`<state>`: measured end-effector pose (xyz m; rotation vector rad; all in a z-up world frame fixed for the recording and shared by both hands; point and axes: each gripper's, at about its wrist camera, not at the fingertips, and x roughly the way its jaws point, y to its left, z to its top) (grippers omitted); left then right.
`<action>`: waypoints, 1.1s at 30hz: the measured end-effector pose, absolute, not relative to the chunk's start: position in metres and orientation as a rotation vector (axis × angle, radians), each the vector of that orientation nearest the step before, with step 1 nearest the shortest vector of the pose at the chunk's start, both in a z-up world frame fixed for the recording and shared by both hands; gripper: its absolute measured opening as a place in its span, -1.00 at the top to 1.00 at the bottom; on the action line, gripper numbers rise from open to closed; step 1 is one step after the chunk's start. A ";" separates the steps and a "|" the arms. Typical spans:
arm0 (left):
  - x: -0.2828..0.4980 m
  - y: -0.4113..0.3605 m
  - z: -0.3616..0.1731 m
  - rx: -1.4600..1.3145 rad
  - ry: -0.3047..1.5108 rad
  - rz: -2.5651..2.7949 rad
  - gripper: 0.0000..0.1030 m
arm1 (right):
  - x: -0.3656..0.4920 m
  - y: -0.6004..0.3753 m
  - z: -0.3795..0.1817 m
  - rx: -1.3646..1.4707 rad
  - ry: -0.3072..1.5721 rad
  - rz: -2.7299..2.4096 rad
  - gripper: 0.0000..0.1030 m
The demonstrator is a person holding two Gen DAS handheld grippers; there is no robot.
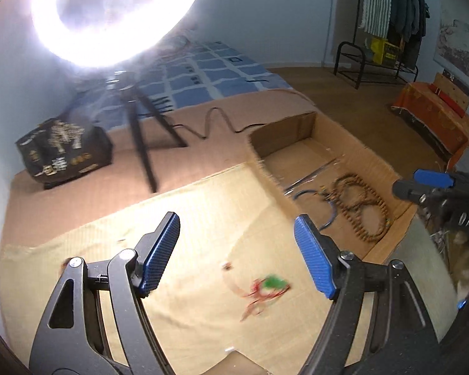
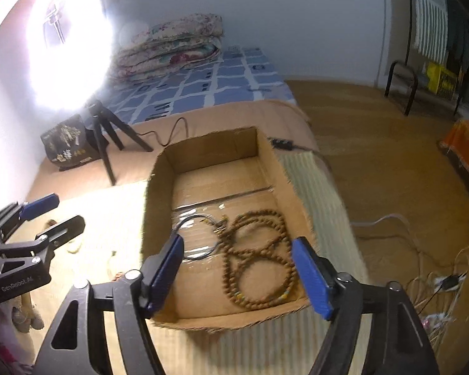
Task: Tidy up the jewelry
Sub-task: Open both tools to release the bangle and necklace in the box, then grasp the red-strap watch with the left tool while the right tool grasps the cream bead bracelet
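A shallow cardboard box (image 2: 159, 187) (image 1: 300, 122) lies on a pale mat. Inside it are a brown bead necklace (image 2: 259, 262) (image 1: 364, 206) and a thin dark cord bracelet (image 2: 197, 237) (image 1: 312, 195). My right gripper (image 2: 237, 268) is open and empty, above the near end of the box and the beads; it also shows in the left wrist view (image 1: 434, 184). My left gripper (image 1: 236, 250) is open and empty over the mat (image 1: 203, 206), above a red-string piece with a green bead (image 1: 270, 286). It shows at the left of the right wrist view (image 2: 56, 215).
A bright ring light on a black tripod (image 1: 140, 131) (image 2: 106, 137) stands behind the mat, with a dark printed bag (image 1: 62, 150) beside it. A black cable (image 1: 215, 125) runs behind the box. A blue checked bed (image 2: 209, 84), folded quilts (image 2: 172, 47) and a clothes rack (image 1: 387, 25) lie beyond.
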<state>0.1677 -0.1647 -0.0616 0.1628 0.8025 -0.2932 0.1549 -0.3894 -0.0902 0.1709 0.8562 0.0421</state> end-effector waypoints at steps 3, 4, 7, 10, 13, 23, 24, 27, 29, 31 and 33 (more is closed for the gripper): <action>0.161 -0.140 -0.058 0.170 0.795 -0.271 -0.51 | 0.151 -0.383 -0.088 0.205 0.842 0.082 -0.32; 0.158 -0.130 -0.058 0.164 0.788 -0.257 -0.51 | 0.150 -0.379 -0.087 0.207 0.835 0.092 -0.24; 0.151 -0.102 -0.056 0.148 0.789 -0.229 -0.51 | 0.147 -0.365 -0.083 0.187 0.820 0.108 -0.22; 0.145 -0.074 -0.057 0.135 0.790 -0.198 -0.51 | 0.144 -0.350 -0.079 0.163 0.807 0.120 -0.22; 0.143 -0.050 -0.061 0.120 0.795 -0.165 -0.51 | 0.143 -0.332 -0.076 0.134 0.796 0.140 -0.22; 0.157 0.029 -0.074 0.027 0.820 -0.027 -0.51 | 0.153 -0.277 -0.081 0.097 0.769 0.201 -0.23; 0.158 0.035 -0.076 0.021 0.824 -0.018 -0.51 | 0.153 -0.273 -0.081 0.102 0.762 0.210 -0.23; 0.164 0.056 -0.084 -0.003 0.844 0.018 -0.51 | 0.157 -0.255 -0.081 0.102 0.736 0.233 -0.23; 0.168 0.068 -0.089 -0.019 0.857 0.039 -0.51 | 0.163 -0.239 -0.084 0.077 0.750 0.261 -0.23; 0.172 0.080 -0.095 -0.038 0.872 0.057 -0.51 | 0.168 -0.225 -0.087 0.047 0.758 0.261 -0.23; 0.175 0.092 -0.101 -0.061 0.887 0.071 -0.51 | 0.176 -0.212 -0.091 0.010 0.771 0.255 -0.23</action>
